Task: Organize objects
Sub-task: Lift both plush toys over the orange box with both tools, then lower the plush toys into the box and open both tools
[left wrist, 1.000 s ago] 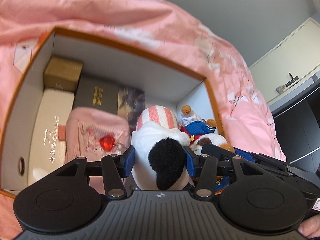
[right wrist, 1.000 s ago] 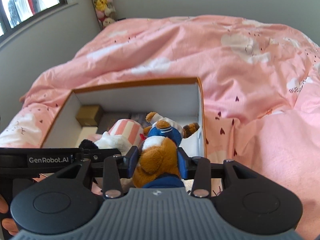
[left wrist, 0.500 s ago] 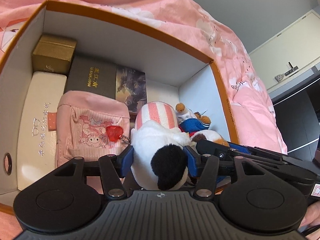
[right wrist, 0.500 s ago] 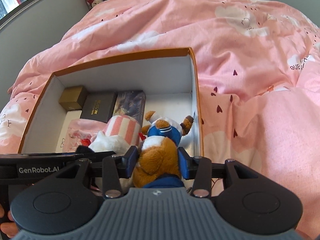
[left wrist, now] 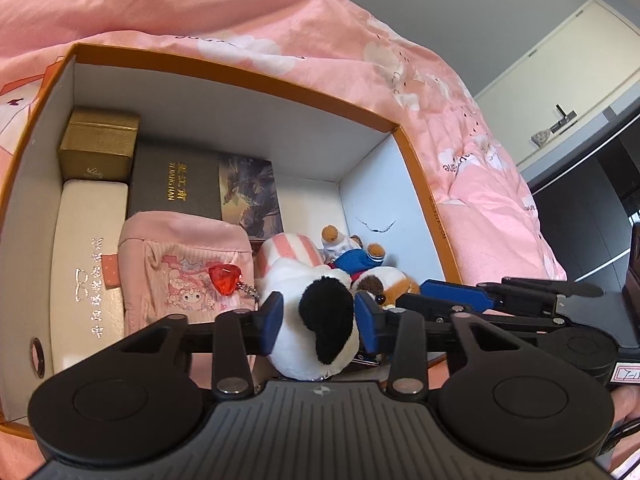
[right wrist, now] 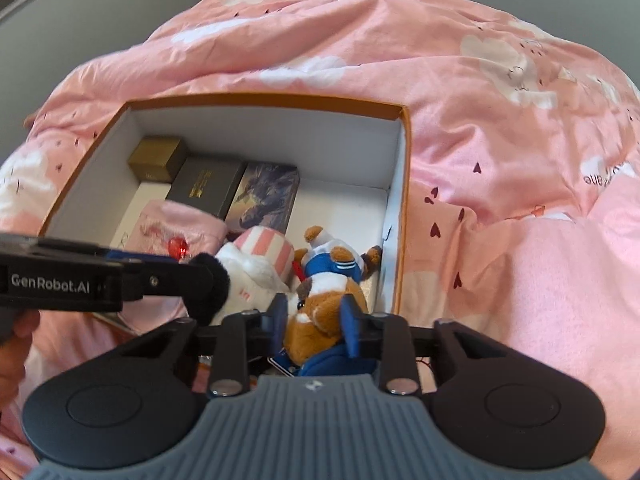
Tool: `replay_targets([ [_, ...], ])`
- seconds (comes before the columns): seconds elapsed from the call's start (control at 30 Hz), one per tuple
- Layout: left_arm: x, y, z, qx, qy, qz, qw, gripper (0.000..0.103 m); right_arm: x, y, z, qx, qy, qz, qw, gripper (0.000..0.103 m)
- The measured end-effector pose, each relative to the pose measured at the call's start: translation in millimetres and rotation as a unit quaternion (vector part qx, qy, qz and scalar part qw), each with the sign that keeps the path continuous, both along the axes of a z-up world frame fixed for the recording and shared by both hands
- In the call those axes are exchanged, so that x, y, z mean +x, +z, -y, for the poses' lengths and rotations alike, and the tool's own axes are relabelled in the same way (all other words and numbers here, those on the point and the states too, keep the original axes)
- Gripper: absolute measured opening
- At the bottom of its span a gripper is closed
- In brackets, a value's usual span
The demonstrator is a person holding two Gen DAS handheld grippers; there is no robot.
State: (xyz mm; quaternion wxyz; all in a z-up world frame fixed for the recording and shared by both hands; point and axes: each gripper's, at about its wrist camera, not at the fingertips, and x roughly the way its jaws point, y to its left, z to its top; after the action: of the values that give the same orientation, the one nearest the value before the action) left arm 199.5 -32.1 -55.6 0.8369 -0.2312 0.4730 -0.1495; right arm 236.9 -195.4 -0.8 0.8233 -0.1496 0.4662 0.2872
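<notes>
Left claw (left wrist: 316, 322) clamped on white dog plush (left wrist: 310, 312), right claw (right wrist: 314, 320) clamped on brown sailor-bear plush (right wrist: 320, 300) — both over orange box (right wrist: 404, 200) near-right corner, long axes pointing toward far wall; free floor straight ahead.

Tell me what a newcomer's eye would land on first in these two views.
Two plush toys at the near right of the orange-rimmed box: the left gripper clamps a white dog with a black ear, the right gripper a brown dog in a blue sailor top. Next comes the red heart charm on the pink pouch beside them, then the pink quilt all around.
</notes>
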Motion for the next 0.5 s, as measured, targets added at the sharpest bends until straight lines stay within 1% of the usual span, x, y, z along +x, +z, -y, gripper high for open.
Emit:
replay_targets([
  [0.03,0,-1,3,0.004,-0.002,-0.001,1.0,0.037,0,-1,-1,-0.006,0.005,0.002,1.0,0.021],
  [0.07,1,-3,6,0.008,-0.004,-0.002,1.0,0.036,0,-2,-3,-0.016,0.009,0.005,1.0,0.02],
  [0.13,1,-6,11,0.02,-0.006,-0.001,0.9998,0.035,1,-5,-6,-0.033,0.012,0.006,0.999,0.015],
  [0.23,0,-8,18,0.043,-0.009,0.002,0.999,0.035,3,-11,-6,-0.037,0.01,-0.017,0.999,0.015],
  [0.33,1,-9,22,0.055,-0.013,0.001,0.9984,0.035,8,-23,-3,-0.043,-0.005,-0.042,0.998,0.015],
  [0.5,2,-11,27,0.072,-0.012,-0.001,0.9974,0.038,5,-24,0,-0.038,-0.006,-0.042,0.998,0.015],
])
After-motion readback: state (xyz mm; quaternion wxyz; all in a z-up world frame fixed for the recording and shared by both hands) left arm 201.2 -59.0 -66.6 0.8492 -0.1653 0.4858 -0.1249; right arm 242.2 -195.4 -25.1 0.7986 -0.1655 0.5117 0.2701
